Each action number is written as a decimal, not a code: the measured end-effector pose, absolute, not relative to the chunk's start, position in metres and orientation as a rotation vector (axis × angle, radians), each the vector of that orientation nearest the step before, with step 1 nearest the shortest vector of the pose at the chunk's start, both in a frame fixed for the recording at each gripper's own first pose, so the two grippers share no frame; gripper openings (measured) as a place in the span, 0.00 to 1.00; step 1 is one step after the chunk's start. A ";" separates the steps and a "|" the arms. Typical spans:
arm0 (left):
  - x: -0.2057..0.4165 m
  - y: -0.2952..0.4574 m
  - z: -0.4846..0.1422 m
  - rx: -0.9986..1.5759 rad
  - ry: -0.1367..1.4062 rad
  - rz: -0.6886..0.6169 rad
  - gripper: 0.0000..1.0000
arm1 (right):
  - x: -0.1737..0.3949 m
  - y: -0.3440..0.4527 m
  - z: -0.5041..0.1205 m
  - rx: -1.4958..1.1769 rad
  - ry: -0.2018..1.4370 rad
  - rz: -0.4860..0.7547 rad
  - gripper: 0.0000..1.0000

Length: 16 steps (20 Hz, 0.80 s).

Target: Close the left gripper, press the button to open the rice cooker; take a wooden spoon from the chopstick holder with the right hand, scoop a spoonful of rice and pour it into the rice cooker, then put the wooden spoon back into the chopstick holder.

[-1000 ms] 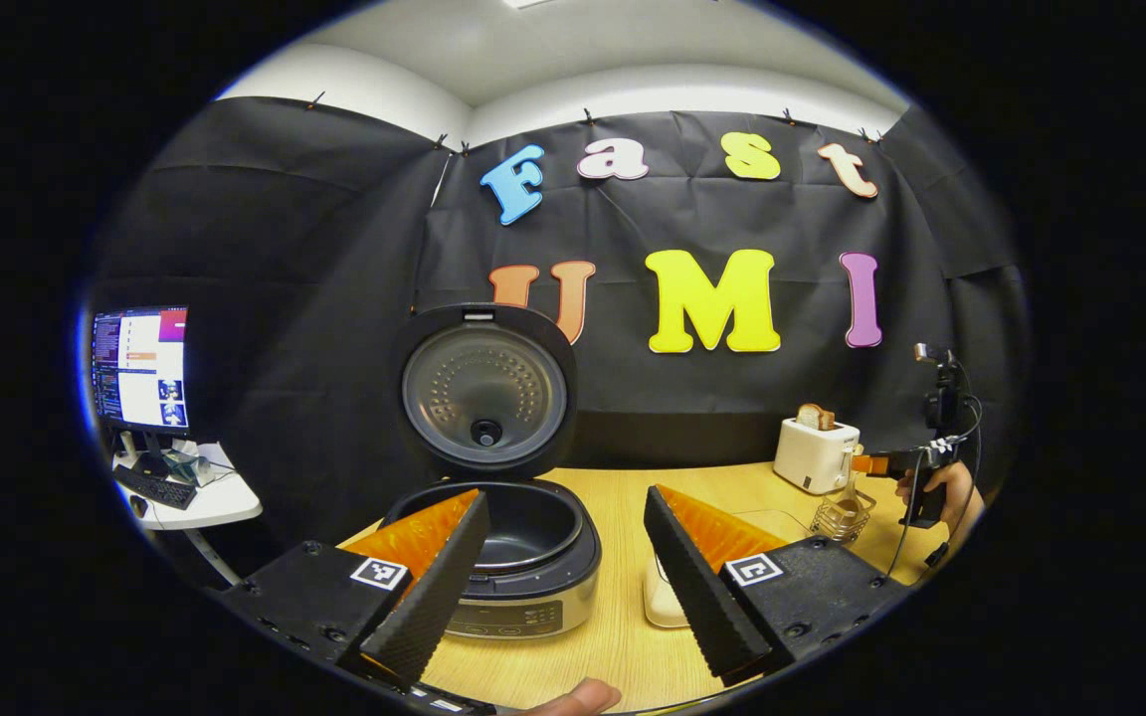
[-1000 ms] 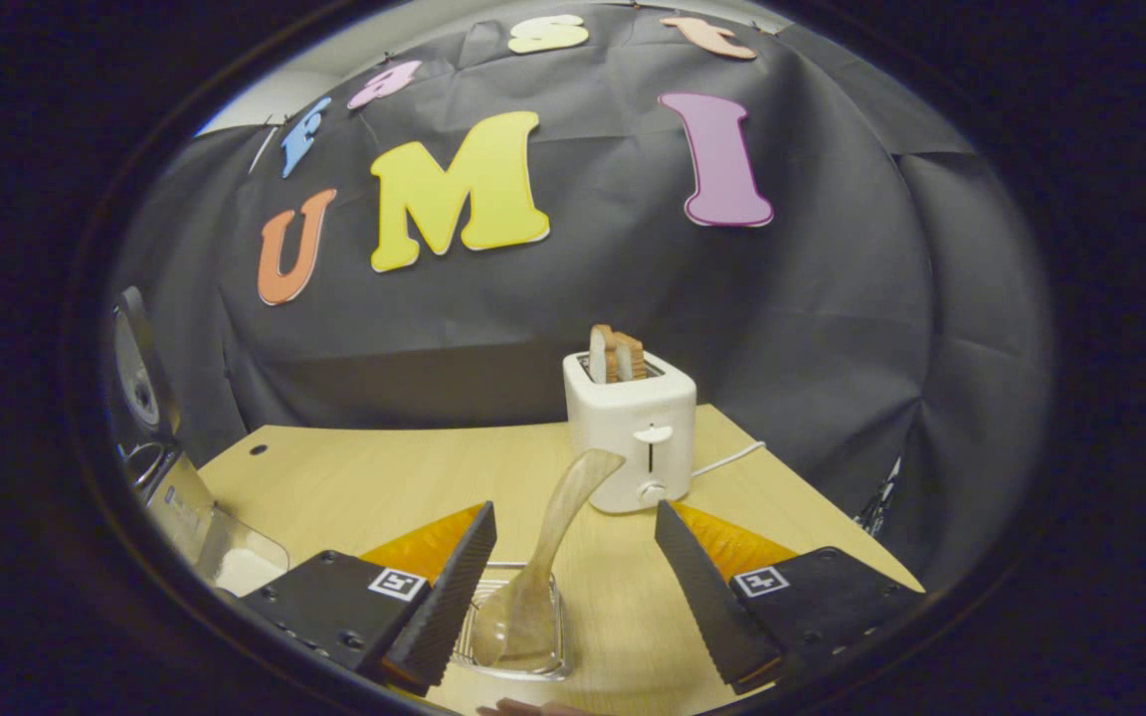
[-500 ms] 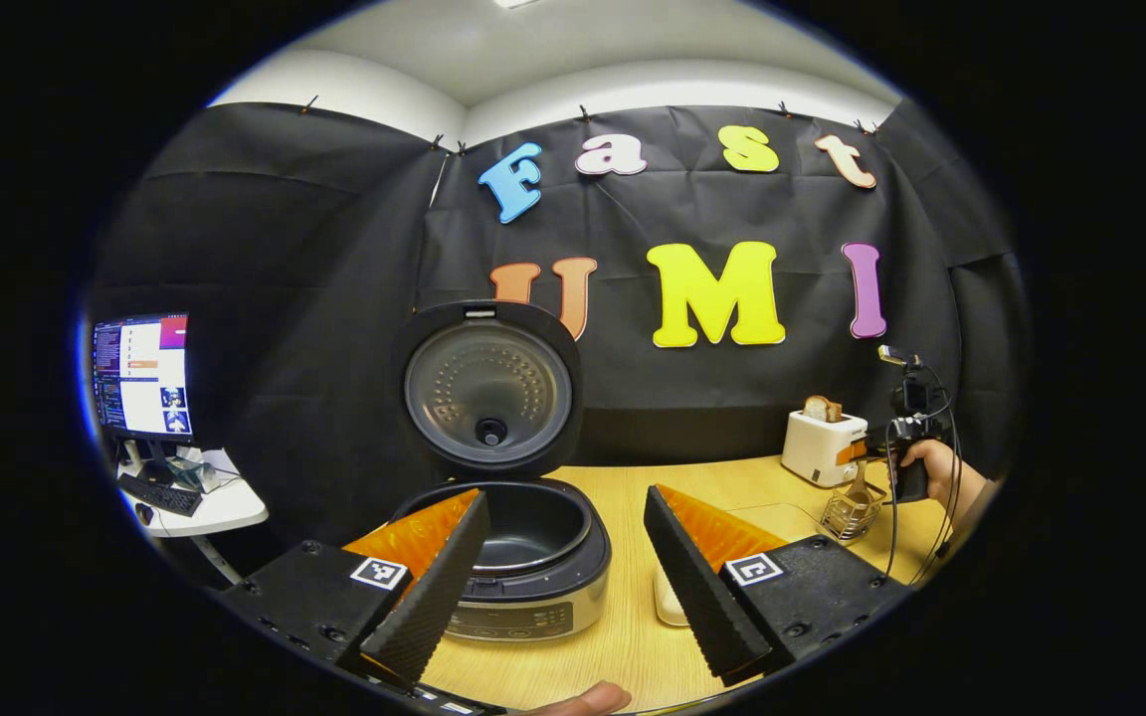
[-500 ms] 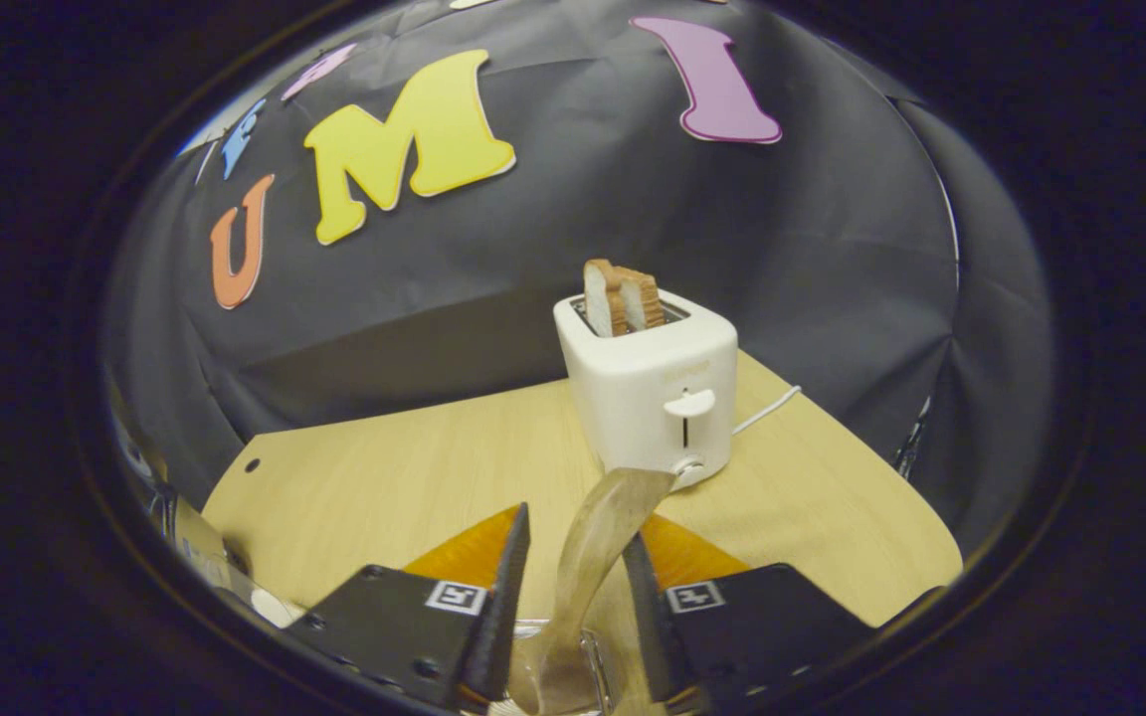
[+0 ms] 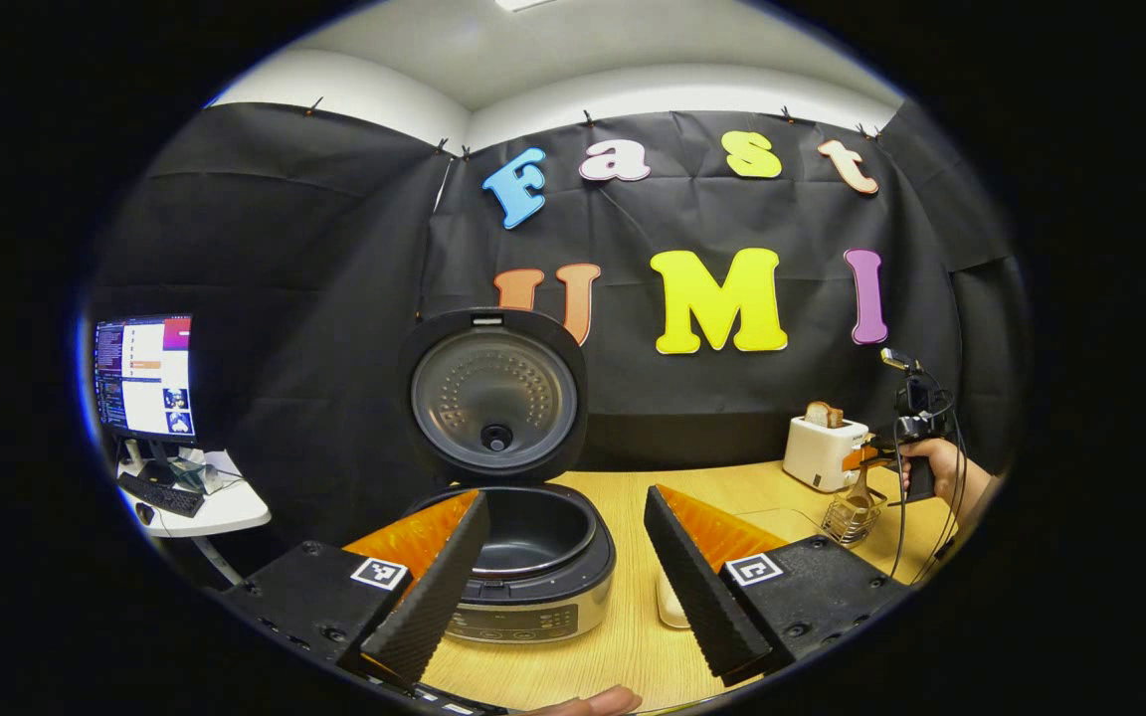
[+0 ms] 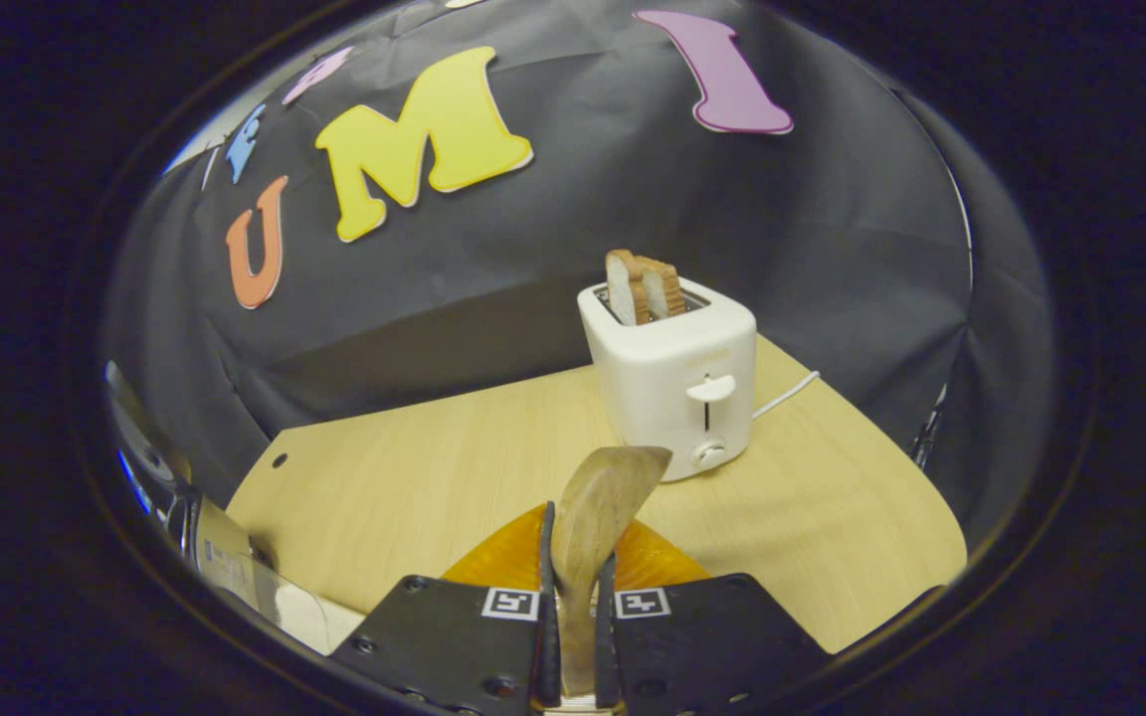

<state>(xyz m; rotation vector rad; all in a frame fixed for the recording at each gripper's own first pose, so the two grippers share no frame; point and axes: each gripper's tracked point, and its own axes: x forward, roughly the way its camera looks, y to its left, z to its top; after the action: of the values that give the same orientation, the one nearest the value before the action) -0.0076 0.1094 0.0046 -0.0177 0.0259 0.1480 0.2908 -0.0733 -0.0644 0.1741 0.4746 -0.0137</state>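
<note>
The rice cooker stands on the wooden table with its lid swung up and its dark inner pot bare. My left gripper hovers open in front of it, holding nothing. In the right gripper view, my right gripper is shut on the handle of the wooden spoon, which sticks up between the fingers. In the left gripper view, that gripper and the hand holding it are far right, above the wire chopstick holder, with the spoon still reaching into it.
A white toaster with bread slices stands behind the spoon near the back wall, its cord trailing right. A white rice container sits right of the cooker. A monitor on a side desk is far left.
My right gripper moved in over the chopstick holder and shut on the wooden spoon's handle. The left gripper stayed open and nearly still.
</note>
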 end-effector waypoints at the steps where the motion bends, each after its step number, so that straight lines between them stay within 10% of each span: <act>1: -0.008 0.108 0.005 -0.018 0.024 0.145 1.00 | 0.285 -0.070 -0.058 0.157 0.458 -0.013 0.13; 16: -0.018 0.108 0.016 -0.024 -0.005 0.119 1.00 | 0.195 0.046 0.060 -0.092 0.246 0.075 0.12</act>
<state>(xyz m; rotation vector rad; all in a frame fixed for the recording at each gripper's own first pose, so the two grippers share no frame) -0.0178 0.1075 0.0159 -0.0236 -0.0053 0.1190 0.1954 0.0464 0.0603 -0.0919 0.2462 0.0747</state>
